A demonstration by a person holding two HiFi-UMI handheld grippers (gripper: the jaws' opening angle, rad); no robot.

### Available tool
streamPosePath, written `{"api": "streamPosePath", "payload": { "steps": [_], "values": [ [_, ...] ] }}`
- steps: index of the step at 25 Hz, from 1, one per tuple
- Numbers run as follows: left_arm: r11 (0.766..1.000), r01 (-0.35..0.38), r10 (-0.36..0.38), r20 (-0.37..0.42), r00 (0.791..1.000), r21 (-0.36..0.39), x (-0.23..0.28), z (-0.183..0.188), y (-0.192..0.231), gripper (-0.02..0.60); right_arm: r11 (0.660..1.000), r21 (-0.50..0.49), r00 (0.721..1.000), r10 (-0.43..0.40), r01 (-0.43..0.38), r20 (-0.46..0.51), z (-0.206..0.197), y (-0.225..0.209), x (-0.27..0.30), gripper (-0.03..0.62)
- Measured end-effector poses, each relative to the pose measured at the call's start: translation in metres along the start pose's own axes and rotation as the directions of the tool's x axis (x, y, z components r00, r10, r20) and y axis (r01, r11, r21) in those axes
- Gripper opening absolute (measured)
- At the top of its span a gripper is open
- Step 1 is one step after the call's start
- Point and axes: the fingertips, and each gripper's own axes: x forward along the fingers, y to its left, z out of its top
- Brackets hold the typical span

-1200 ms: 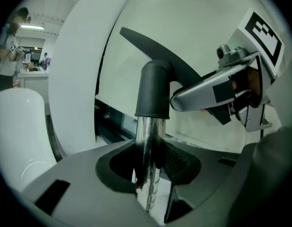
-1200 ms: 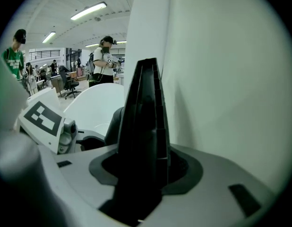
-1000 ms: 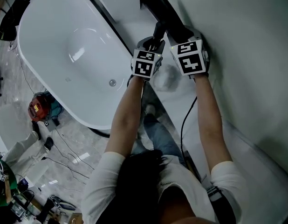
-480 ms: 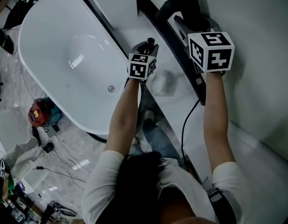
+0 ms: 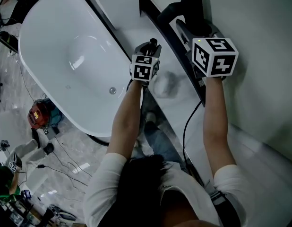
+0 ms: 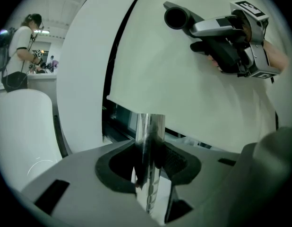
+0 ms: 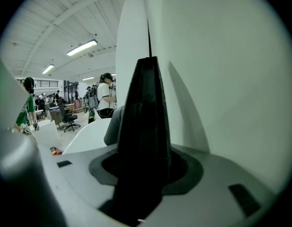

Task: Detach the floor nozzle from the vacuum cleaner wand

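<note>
Rising, the right gripper (image 7: 141,174)'s fingers (image 7: 221,174) carry the floor nozzle (image 7: 143,112) clear of the wand (image 6: 148,136), which the left gripper (image 6: 148,174)'s fingers (image 6: 65,188) clamp: seemingly detached.

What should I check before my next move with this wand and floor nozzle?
1. Left gripper shut on the chrome wand: ok.
2. Right gripper shut on the black floor nozzle: ok.
3. Nozzle separated from wand: ok, its open neck shows free in the left gripper view.
4. Nozzle clear of the white wall: cannot tell, it sits close.
5. Black cable beside the right forearm free of snags: cannot tell.
</note>
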Motion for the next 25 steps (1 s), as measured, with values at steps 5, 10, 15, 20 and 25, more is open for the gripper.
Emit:
{"api": "streamPosePath", "payload": {
  "steps": [5, 10, 15, 20, 25],
  "values": [
    [1.0, -0.019, 0.019, -0.001, 1.0, 0.002, 0.003, 0.001, 0.003, 0.14, 1.0, 0.0, 1.0, 0.018, -0.018, -0.003, -0.005, 0.004, 0.006, 0.212],
    [1.0, -0.001, 0.001, 0.006, 1.0, 0.003, 0.005, -0.004, 0.004, 0.18, 0.999, 0.024, 0.999, 0.04, -0.04, -0.006, -0.022, 0.012, 0.01, 0.212],
    [1.0, 0.008, -0.007, 0.039, 0.999, -0.008, -0.008, 0.008, 0.003, 0.244, 0.999, 0.017, 0.999, 0.052, -0.052, -0.011, -0.02, 0.021, 0.006, 0.212],
    [0.998, 0.036, -0.031, 0.101, 0.994, -0.046, -0.031, 0.027, -0.002, 0.273, 0.999, 0.0, 0.999, 0.045, -0.045, -0.019, -0.017, 0.028, 0.003, 0.212],
    [0.994, 0.067, -0.051, 0.181, 0.982, -0.082, -0.064, 0.039, -0.005, 0.275, 0.998, 0.052, 1.0, 0.025, -0.025, -0.003, -0.034, 0.032, -0.001, 0.213]
  ]
}}
